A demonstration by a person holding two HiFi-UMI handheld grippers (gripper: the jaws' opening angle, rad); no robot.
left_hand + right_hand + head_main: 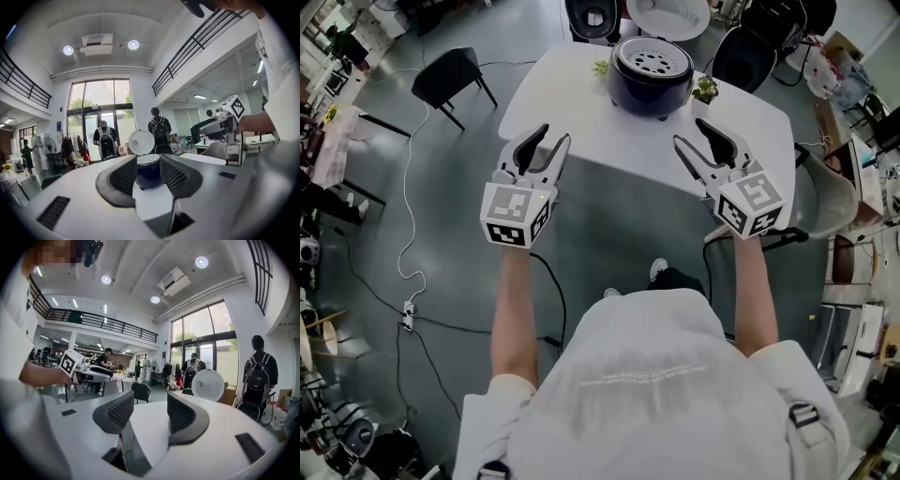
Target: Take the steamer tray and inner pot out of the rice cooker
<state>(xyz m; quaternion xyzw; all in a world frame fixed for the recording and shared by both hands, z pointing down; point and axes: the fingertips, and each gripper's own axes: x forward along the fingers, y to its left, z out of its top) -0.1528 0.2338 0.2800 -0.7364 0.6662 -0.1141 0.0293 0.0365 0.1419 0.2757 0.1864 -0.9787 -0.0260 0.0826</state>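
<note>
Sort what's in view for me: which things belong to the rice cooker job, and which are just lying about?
Job: rice cooker, lid open; steamer tray sitting in its top; left gripper and right gripper, both open and empty.
Lying about: small green plants beside the cooker; black chair; loose cable.

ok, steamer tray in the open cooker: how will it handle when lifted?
The steamer tray looks thin, shallow and perforated: probably light and stiff. Its pale rim looks smooth, so it may slip in a pinch. It sits at the top of the squat rice cooker, which likely won't tip as it lifts.
</note>
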